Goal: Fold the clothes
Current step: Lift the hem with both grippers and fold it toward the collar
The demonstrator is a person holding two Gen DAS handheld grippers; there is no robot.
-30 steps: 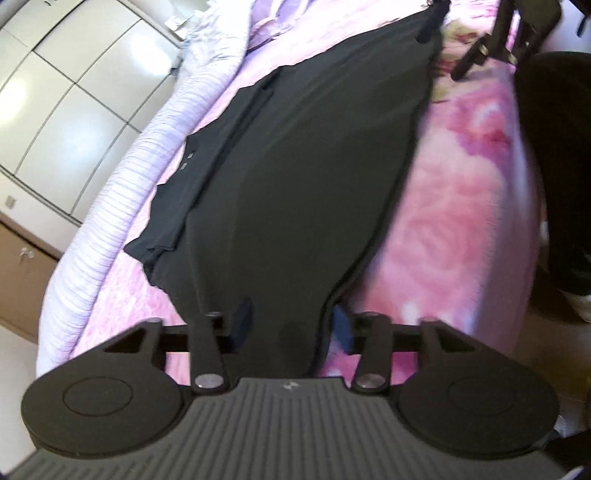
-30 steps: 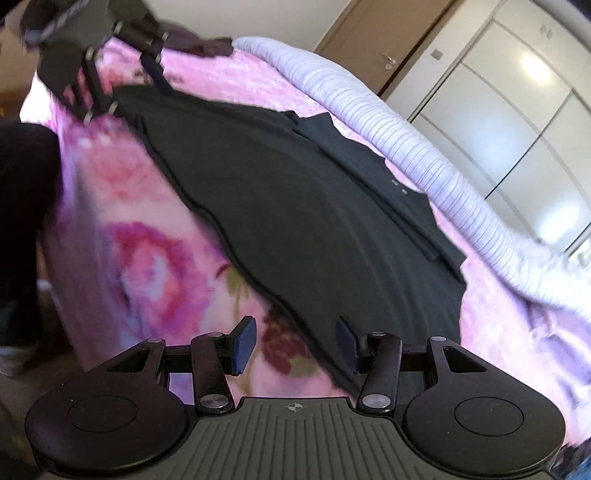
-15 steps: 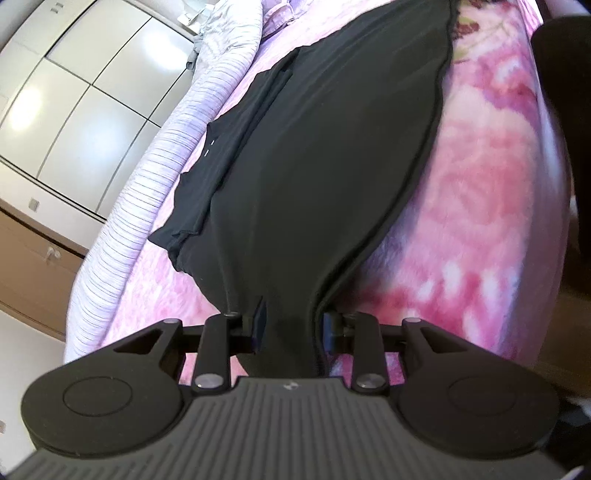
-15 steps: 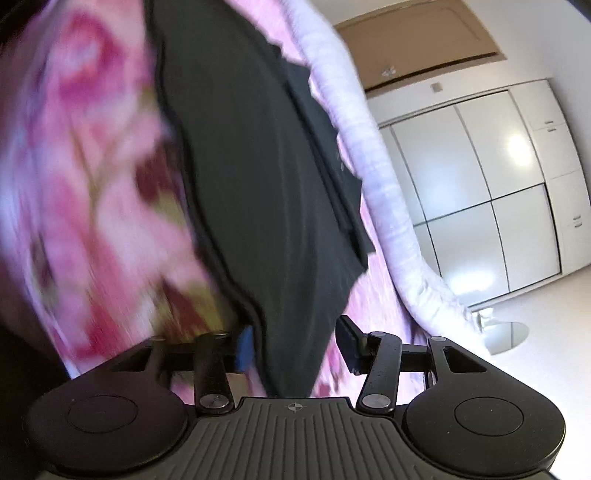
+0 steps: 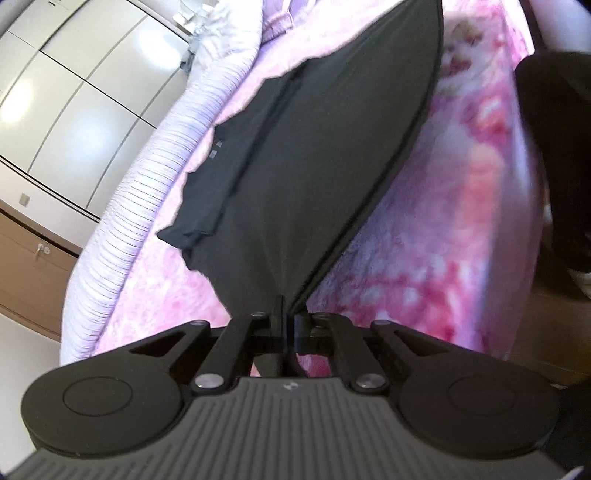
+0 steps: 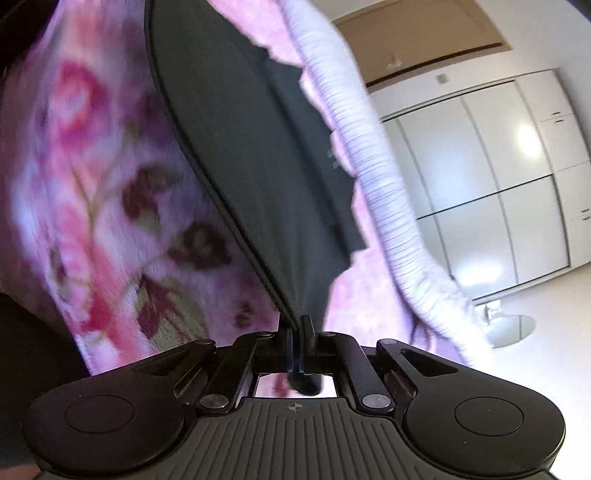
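A black T-shirt (image 5: pixel 314 166) lies spread on a pink floral blanket (image 5: pixel 461 229), with a sleeve folded in along its far side. My left gripper (image 5: pixel 286 325) is shut on one near corner of the shirt's hem, and the cloth rises taut from the jaws. My right gripper (image 6: pixel 296 332) is shut on the other near corner of the black T-shirt (image 6: pixel 251 147), with a bit of cloth hanging behind the fingers.
A striped lilac quilt (image 5: pixel 147 192) runs along the far side of the bed (image 6: pixel 369 166). White wardrobe doors (image 5: pixel 74 92) and a wooden door (image 6: pixel 424 33) stand beyond. A person's dark-clothed leg (image 5: pixel 561 147) is at the bed's edge.
Both grippers went from open at the hem to shut on the shirt's near corners. The cloth now pulls tight between them and both views have tilted.
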